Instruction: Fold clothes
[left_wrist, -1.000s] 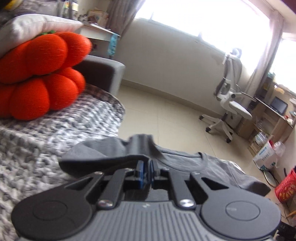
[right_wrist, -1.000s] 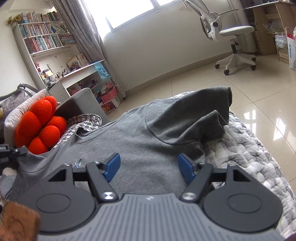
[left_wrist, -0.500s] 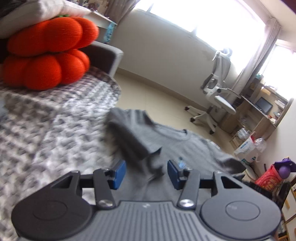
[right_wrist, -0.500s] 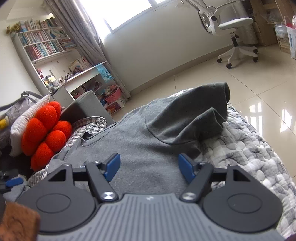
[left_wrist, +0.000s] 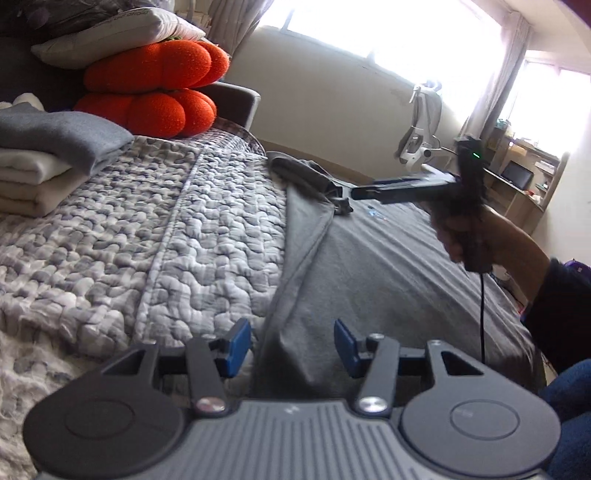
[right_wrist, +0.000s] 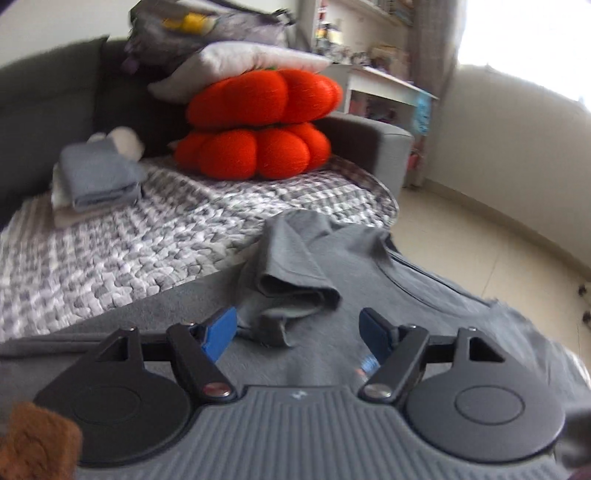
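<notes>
**Both grippers empty over grey T-shirt, sleeve fold half made**

Left gripper (left_wrist: 291, 345): jaws wide apart, nothing between the blue pads. It hovers low over the near left edge of the grey T-shirt (left_wrist: 388, 266), where the side of the shirt is turned inward along a long crease (left_wrist: 295, 258) running up toward the shoulder.

Right gripper (right_wrist: 297, 332): jaws also wide, nothing held. It points at the folded-in sleeve (right_wrist: 291, 273), which lies bunched on the chest just below the collar (right_wrist: 413, 269). A small twisted lump of fabric sits just ahead of the gripper. In the left wrist view the right gripper (left_wrist: 364, 192) reaches across the shirt toward that same sleeve.

The shirt lies spread on the grey-and-white quilted blanket (left_wrist: 177, 236). Further back: a stack of folded clothes (left_wrist: 48, 162), then orange pumpkin cushions (left_wrist: 155, 88) under a pillow.

Judgement: the step in hand looks like tidying the left side fold. To do it well, pinch the sleeve at its hem rather than the lump, pull it flat along the crease, and take only the top layer. The left gripper should grip the hem edge so that the crease runs straight. Risk: dragging the whole shirt over the blanket.
</notes>
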